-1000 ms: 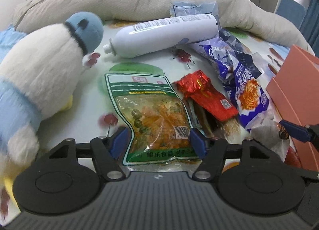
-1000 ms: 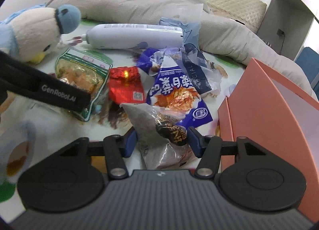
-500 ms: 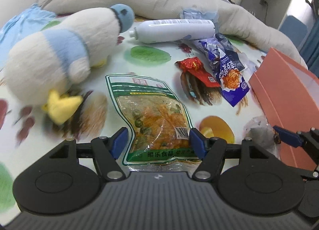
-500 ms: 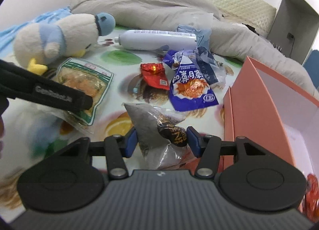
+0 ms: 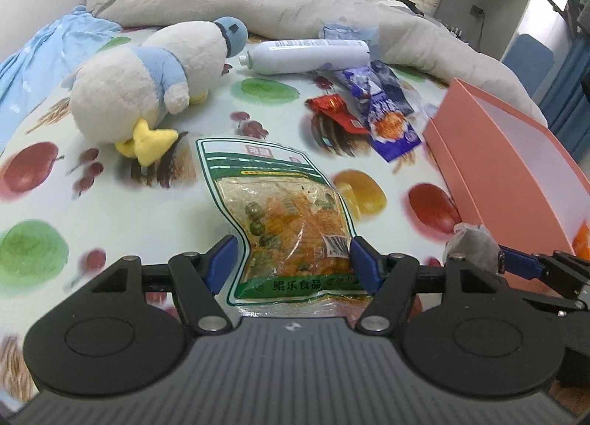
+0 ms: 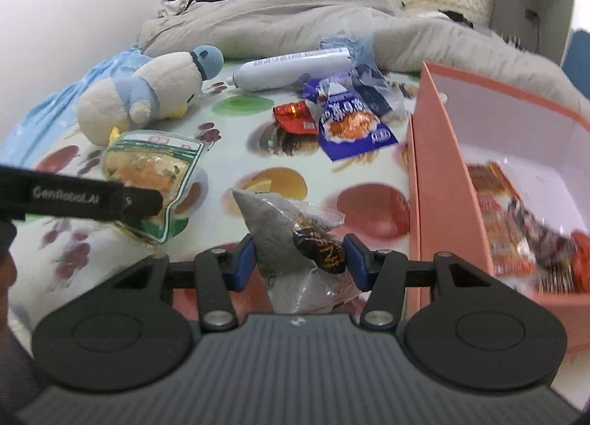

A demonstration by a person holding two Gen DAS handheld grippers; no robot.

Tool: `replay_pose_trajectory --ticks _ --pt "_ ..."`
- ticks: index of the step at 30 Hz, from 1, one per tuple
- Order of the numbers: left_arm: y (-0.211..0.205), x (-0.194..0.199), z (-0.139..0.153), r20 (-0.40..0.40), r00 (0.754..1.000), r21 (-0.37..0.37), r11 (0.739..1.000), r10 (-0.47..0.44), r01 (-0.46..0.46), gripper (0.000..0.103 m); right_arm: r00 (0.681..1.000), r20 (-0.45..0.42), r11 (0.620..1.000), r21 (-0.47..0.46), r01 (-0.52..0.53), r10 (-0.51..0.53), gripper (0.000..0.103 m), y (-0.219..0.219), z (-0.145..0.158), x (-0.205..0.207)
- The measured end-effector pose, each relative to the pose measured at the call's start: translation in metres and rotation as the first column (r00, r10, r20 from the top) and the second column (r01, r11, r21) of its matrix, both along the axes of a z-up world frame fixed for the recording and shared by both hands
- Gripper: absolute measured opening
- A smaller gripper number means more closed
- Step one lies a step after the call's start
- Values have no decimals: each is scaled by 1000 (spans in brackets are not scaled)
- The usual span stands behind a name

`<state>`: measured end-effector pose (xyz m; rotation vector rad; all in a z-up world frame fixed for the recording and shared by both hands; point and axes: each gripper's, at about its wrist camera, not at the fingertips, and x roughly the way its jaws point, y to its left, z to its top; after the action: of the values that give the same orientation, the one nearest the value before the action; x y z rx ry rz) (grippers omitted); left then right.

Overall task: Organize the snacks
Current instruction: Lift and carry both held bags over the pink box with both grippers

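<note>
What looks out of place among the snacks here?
Two non-snacks lie on the bed with the packets: a plush duck on its side and a white spray bottle lying flat. Torn blue wrappers are heaped untidily beside the pink box.

Four snack packets outside box, one bottle, one plush toy.

Reads "GenRobot.AI" in white on black arm at left. Chinese words "食品" in white on near green edge of clear snack bag.

Left gripper fingers clamp the green snack pouch.
</note>
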<state>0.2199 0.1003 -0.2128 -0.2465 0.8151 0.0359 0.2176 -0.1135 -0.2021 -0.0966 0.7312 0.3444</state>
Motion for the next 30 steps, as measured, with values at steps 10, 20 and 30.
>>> replay_pose_trajectory --ticks 10,20,30 --pt "-20 -50 27 21 1000 -9 1000 -24 24 71 999 -38 997 75 2 1 54 -16 22 -40" --pt "-37 -78 74 73 996 -11 999 -51 52 71 999 -16 991 124 41 -39 54 -37 66 -67" --pt "-61 -86 120 125 989 -18 996 -84 87 70 993 7 983 141 114 -116 53 -76 99 -81"
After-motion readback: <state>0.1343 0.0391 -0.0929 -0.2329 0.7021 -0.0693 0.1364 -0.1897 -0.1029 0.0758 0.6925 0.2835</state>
